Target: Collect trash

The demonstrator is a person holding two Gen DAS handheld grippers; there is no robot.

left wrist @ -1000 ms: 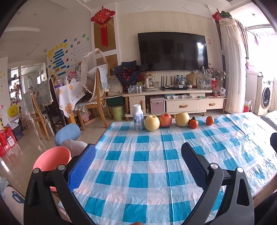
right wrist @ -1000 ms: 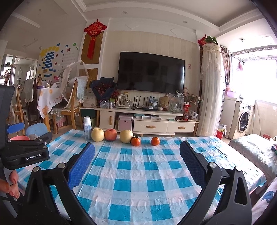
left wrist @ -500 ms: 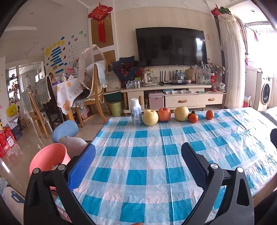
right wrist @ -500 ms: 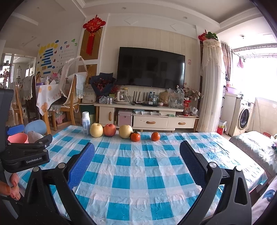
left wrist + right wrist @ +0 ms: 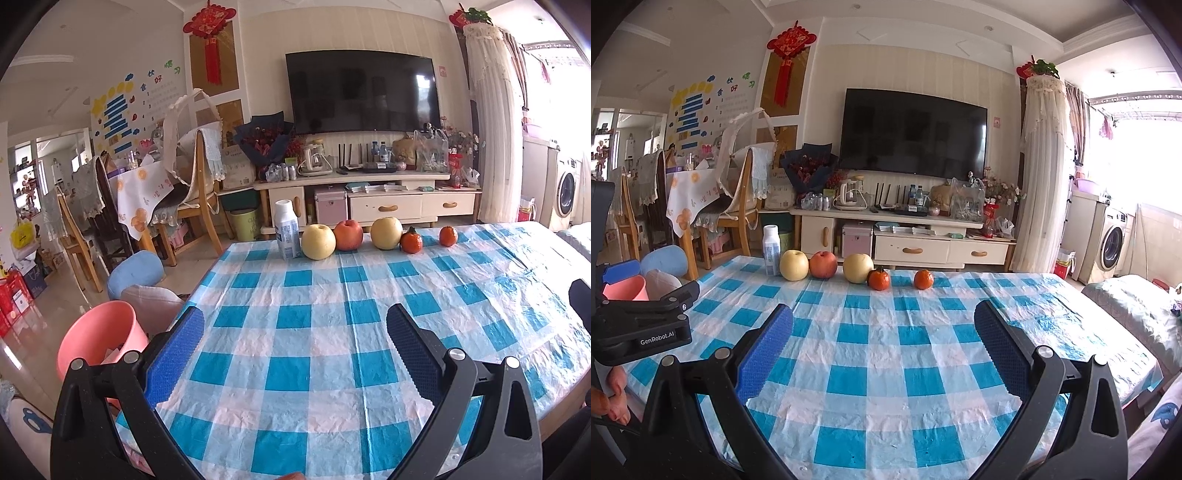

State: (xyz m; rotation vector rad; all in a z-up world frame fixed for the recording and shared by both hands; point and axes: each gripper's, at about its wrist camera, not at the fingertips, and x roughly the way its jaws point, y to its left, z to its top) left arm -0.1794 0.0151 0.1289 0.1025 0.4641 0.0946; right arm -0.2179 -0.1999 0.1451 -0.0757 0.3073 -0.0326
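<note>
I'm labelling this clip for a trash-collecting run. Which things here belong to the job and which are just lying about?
Likely part of the job:
white bottle, the only trash-like item on the table
pink bin beside the table
left gripper and right gripper, both open and empty

Just lying about:
two yellow pears
red apple
two small orange fruits
checked tablecloth

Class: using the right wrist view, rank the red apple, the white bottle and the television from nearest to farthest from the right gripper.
1. Red apple: in the fruit row across the table, left of centre.
2. White bottle: at the row's left end, near the table's far edge, slightly farther from the right gripper.
3. Television: on the far wall.
</note>
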